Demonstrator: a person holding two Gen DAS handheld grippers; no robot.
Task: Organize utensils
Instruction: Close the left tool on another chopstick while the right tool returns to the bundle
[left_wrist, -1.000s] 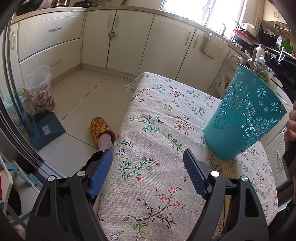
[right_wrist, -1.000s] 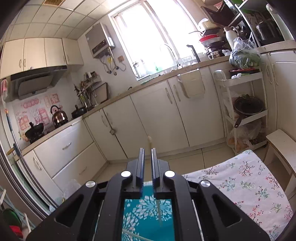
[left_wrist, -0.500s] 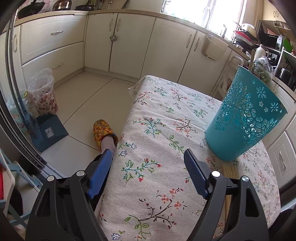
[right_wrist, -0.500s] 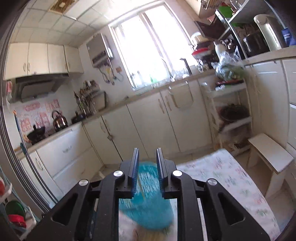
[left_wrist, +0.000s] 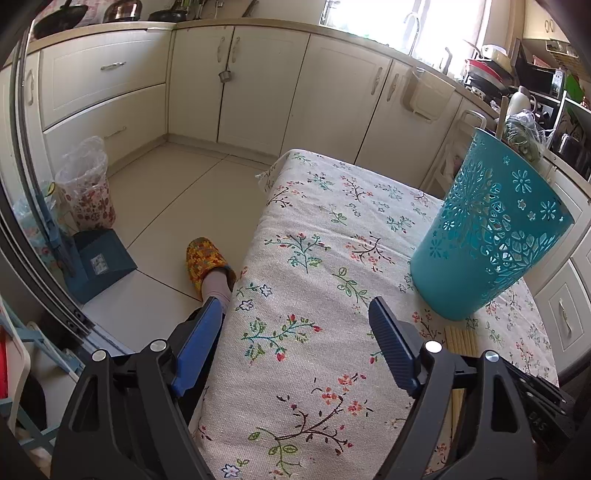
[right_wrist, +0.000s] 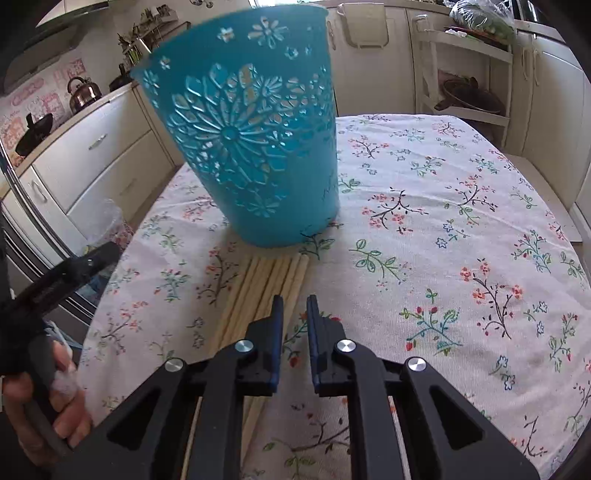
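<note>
A teal cut-out basket (left_wrist: 487, 236) (right_wrist: 251, 147) stands upright on the flowered tablecloth (left_wrist: 314, 258) (right_wrist: 443, 221). One chopstick tip (left_wrist: 501, 110) pokes above its rim. Several pale wooden chopsticks (right_wrist: 266, 284) (left_wrist: 460, 339) lie side by side in front of its base. My right gripper (right_wrist: 294, 298) hovers just right of their near part, its jaws closing to a narrow gap with nothing between them. My left gripper (left_wrist: 293, 302) stays wide open and empty over the table's left edge; it also shows at the left of the right wrist view (right_wrist: 66, 273), held by a hand (right_wrist: 44, 387).
A foot in a yellow slipper (left_wrist: 205, 258) stands by the table's left side. On the floor are a blue dustpan (left_wrist: 99, 262) and a bag-lined bin (left_wrist: 86, 184). Cream cabinets (left_wrist: 236, 81) ring the room, with a white shelf rack (right_wrist: 465, 74) beyond the table.
The right wrist view has swung down from the window and cabinets to the table, basket and chopsticks. The chopstick seen between its jaws earlier is gone from them. The left gripper has kept still.
</note>
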